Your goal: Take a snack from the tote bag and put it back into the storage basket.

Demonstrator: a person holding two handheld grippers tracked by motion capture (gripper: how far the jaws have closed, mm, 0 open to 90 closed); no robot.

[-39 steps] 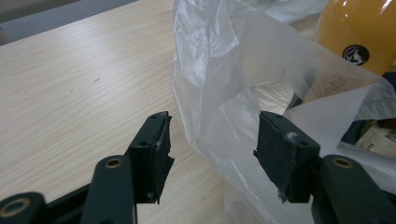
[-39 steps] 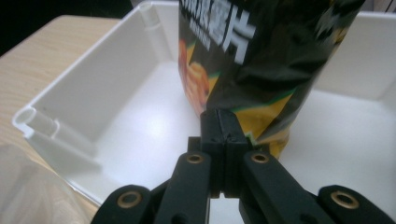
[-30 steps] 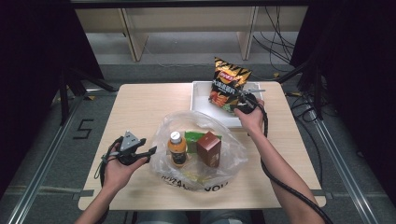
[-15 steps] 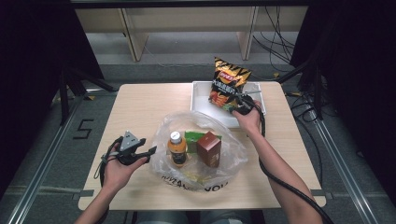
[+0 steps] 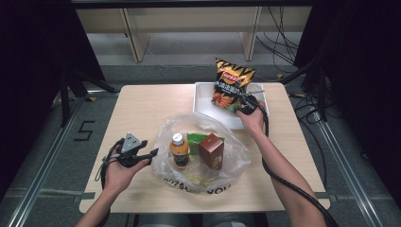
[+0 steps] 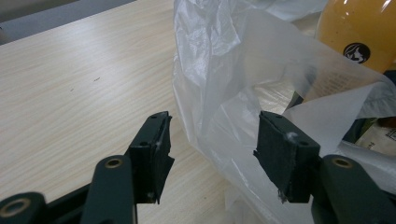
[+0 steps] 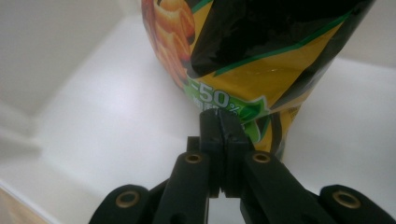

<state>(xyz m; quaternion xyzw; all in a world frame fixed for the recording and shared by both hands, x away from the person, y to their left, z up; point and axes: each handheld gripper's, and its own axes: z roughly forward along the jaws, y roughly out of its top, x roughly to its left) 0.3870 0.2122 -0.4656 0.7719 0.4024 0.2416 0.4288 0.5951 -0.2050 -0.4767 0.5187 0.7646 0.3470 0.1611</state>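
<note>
Item: your right gripper [image 7: 219,122] pinches the black-and-yellow foil crisp bag [image 5: 230,85] over the white tray's [image 5: 204,101] far edge; your left gripper [image 6: 212,140] gapes at the clear plastic bag [image 6: 219,70].

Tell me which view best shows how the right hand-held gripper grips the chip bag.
The right gripper view: the right hand-held gripper has its jaws pinched shut on the chip bag at its bottom edge, above the white tray. The high view shows the whole bag held upright, with the pinch too small to judge.
</note>
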